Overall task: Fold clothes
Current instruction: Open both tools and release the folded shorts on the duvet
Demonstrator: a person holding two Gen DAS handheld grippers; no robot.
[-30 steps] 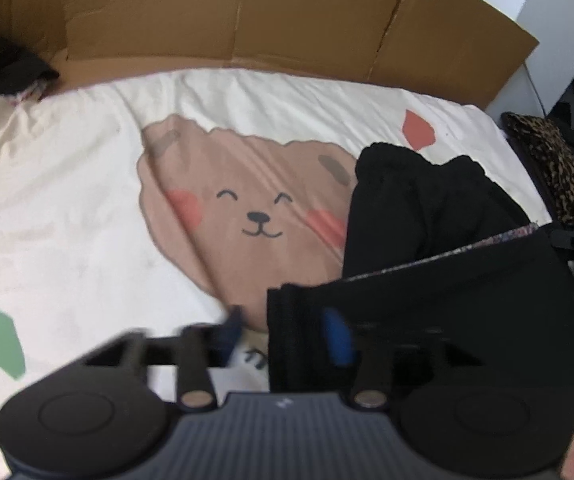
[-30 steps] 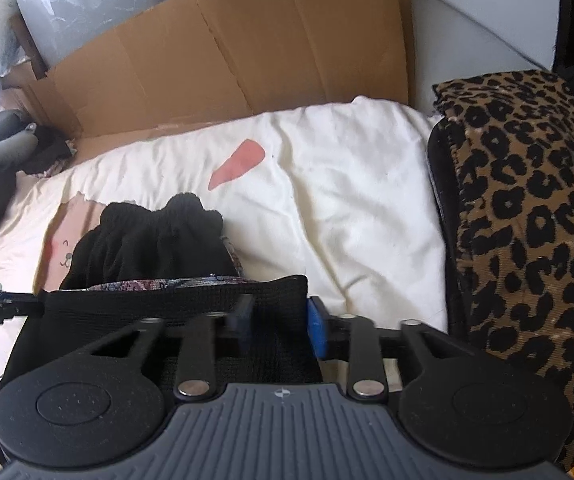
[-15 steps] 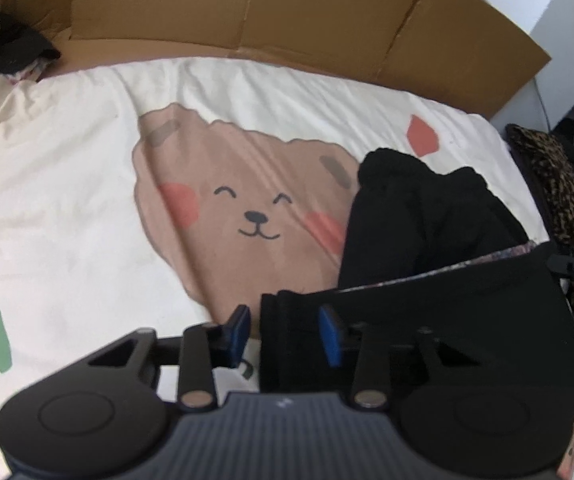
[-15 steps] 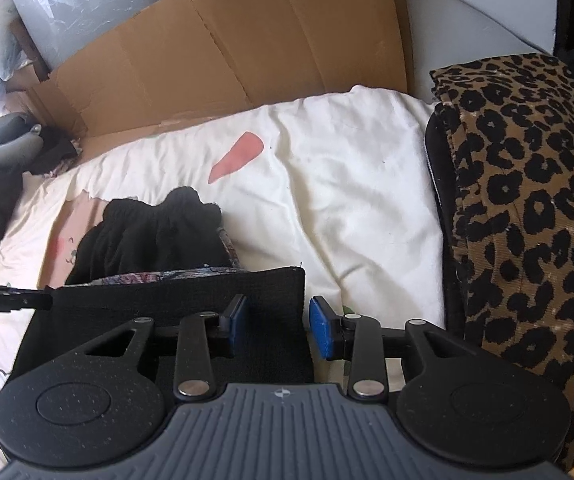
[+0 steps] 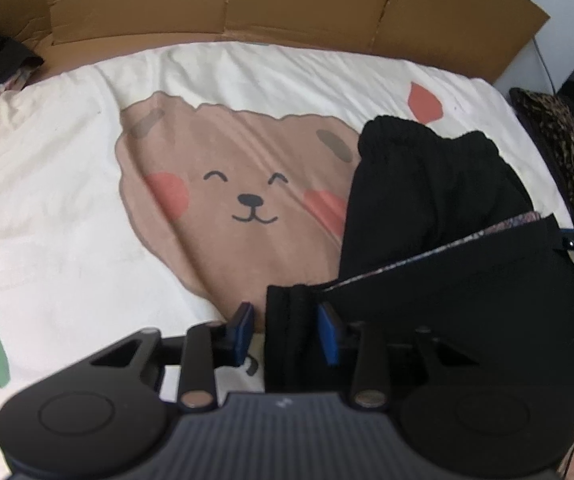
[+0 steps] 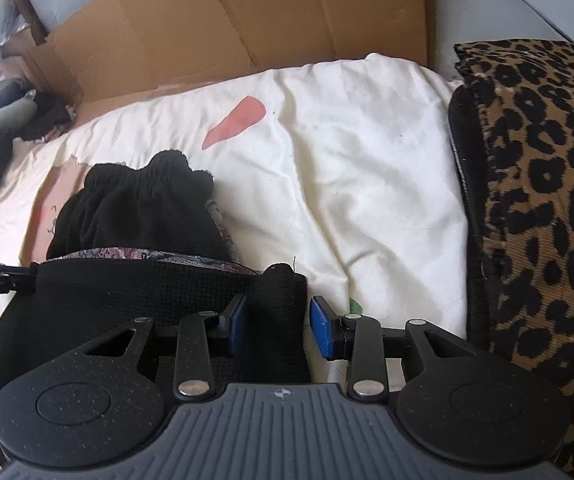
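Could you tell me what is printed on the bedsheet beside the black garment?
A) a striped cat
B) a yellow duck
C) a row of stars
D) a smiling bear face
D: in the left wrist view, the bedsheet shows a brown smiling bear face left of the black garment.

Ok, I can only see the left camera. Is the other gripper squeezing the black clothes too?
Observer: No. The right gripper is open. A corner of the black clothes sits between its fingers, not pinched.
Operator: What's next to it on the right?
Observer: A big leopard cushion. It does not touch the clothes, and bare blanket lies between them.
Operator: Anything far away on the left?
Observer: A grey soft thing, lying near the cardboard. I cannot tell what it is.
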